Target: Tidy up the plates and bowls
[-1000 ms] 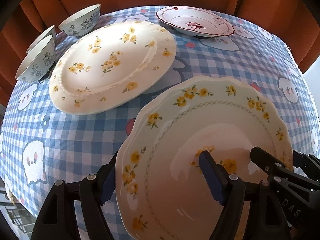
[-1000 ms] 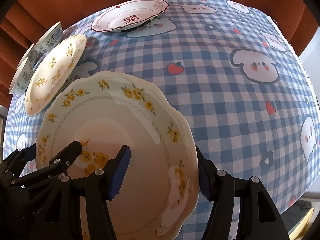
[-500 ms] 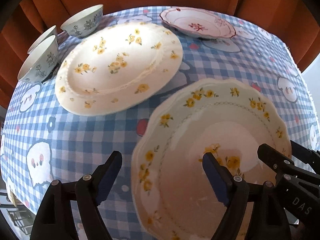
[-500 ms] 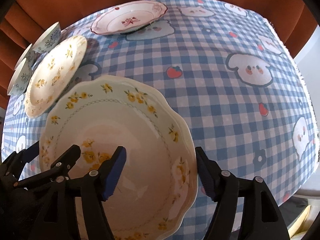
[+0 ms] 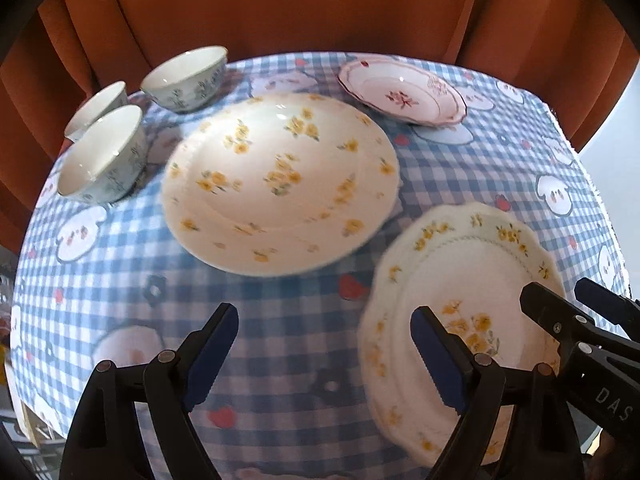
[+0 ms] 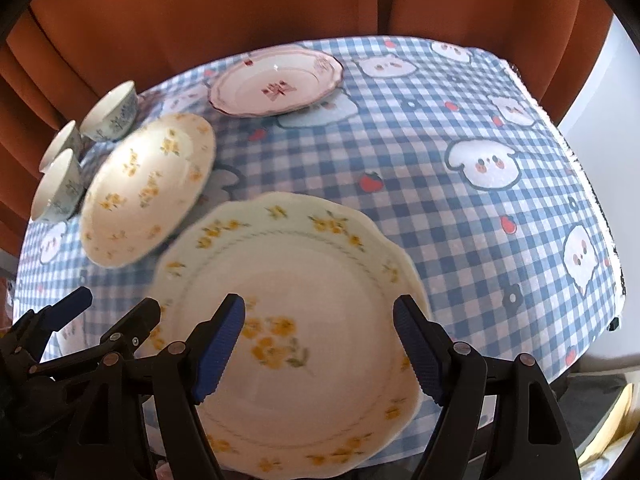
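right hand-held gripper (image 6: 316, 342) spread wide over the scalloped plate (image 6: 304, 320), gripping nothing. left hand-held gripper (image 5: 324, 354) wide open, empty, beside it. plate lies flat on desk (image 6: 460, 216). beyond: round floral plate (image 5: 280, 180), red-rimmed plate (image 5: 402, 94), 3 bowls (image 5: 104, 156). step: stacking plates; next needs a rim grasp.

Left gripper (image 5: 324, 354): 2 black plastic fingers, each lined with a ribbed blue pad (image 5: 212, 356) on the inner face. Silver pivot screws sit behind the pads. White letters "DAS" show on the right gripper (image 6: 316, 346), which has the same black fingers, blue pads, silver screws.
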The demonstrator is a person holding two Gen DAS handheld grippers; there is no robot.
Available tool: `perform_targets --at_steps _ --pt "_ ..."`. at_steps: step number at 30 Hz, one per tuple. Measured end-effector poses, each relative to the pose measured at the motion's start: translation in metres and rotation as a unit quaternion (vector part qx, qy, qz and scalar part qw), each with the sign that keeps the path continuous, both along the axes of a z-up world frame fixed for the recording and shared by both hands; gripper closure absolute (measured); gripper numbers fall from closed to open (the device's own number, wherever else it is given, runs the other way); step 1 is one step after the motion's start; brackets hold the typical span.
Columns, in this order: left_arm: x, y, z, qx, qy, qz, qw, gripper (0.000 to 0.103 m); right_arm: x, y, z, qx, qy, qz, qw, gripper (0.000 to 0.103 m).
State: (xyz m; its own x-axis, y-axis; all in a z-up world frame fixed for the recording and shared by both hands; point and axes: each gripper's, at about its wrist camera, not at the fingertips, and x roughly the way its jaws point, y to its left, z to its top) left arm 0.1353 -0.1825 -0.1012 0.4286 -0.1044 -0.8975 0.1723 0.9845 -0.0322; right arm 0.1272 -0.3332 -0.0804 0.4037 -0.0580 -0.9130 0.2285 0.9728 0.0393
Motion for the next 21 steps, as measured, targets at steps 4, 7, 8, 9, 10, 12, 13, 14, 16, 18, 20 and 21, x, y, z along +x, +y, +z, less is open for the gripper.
perform_targets --at_steps 4,7,8,9,10,12,13,14,16,18,20,21 --pt "0.004 0.023 0.010 -0.006 -0.008 0.001 0.9999 0.014 0.003 0.022 0.010 -0.004 -0.021 -0.002 1.000 0.024" --pt "0.011 0.039 0.013 -0.014 -0.013 0.004 0.9998 0.014 0.010 0.038 0.014 -0.015 -0.030 -0.005 0.999 0.024" --pt "0.012 0.044 0.014 -0.012 -0.014 0.004 0.9998 0.014 0.013 0.042 0.014 -0.019 -0.030 -0.003 0.999 0.024" --pt "0.015 0.048 0.015 -0.009 -0.016 0.003 0.9998 0.014 0.015 0.047 0.013 -0.023 -0.030 -0.001 0.999 0.024" --pt "0.017 0.052 0.016 -0.008 -0.018 0.003 0.9998 0.014 0.018 0.052 0.013 -0.024 -0.031 0.001 0.999 0.024" --pt "0.024 0.059 0.017 -0.007 -0.020 0.002 0.9998 0.014 0.025 0.059 0.013 -0.014 -0.033 0.003 0.999 0.024" --pt "0.029 0.063 0.018 -0.007 -0.021 0.000 0.9998 0.014 0.029 0.062 0.013 -0.010 -0.033 0.003 0.999 0.024" --pt "0.033 0.067 0.018 -0.007 -0.022 -0.002 0.9997 0.014 0.031 0.064 0.012 -0.009 -0.033 0.004 0.999 0.024" --pt "0.042 0.072 0.019 -0.003 -0.027 -0.001 0.9996 0.014 0.041 0.071 0.012 -0.006 -0.032 0.007 0.999 0.024" --pt "0.055 0.076 0.019 0.001 -0.032 0.004 0.9995 0.014 0.053 0.075 0.012 -0.001 -0.033 0.009 0.999 0.024" --pt "0.066 0.081 0.018 0.003 -0.032 0.013 0.9994 0.014 0.067 0.079 0.011 0.004 -0.037 0.012 0.999 0.024" --pt "0.071 0.082 0.017 0.004 -0.033 0.016 0.9993 0.014 0.075 0.081 0.010 0.006 -0.038 0.014 0.999 0.024"
